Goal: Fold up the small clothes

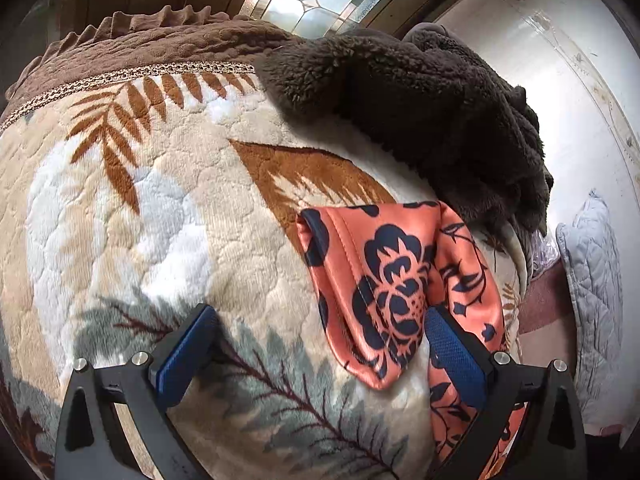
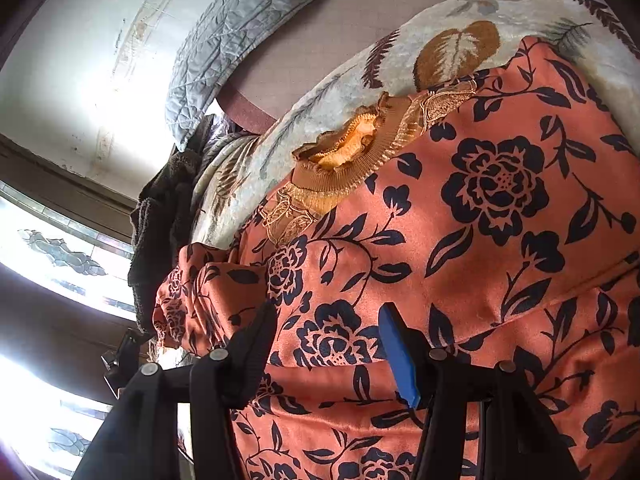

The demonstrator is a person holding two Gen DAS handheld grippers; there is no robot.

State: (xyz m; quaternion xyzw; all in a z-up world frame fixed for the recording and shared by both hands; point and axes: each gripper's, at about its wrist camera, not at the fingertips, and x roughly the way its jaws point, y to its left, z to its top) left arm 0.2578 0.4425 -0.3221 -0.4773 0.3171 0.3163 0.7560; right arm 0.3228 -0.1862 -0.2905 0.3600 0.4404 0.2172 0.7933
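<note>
The orange floral garment (image 2: pixel 460 240) lay spread on a plush leaf-patterned blanket (image 1: pixel 168 208) covering the bed, its gathered lace-trimmed neckline (image 2: pixel 344 160) towards the far edge of the blanket in the right wrist view. One sleeve (image 1: pixel 376 280) (folded over on itself, with a stitched seam showing) rested flat on the blanket.

The left tool (image 1: pixel 320 356) hovered over the blanket with its jaws wide, nothing between the blue pads; the sleeve's end lay just beside the right-hand pad (image 1: pixel 456 356).

The right tool (image 2: pixel 328 344) stood over the garment's body with its jaws partly apart, satin fabric lying between the fingers; whether the pads pinched the cloth could not be told.

A dark brown fleece (image 1: pixel 420 112) was heaped at the blanket's far side, and a grey quilted pillow (image 2: pixel 248 28) leaned by the wall.
</note>
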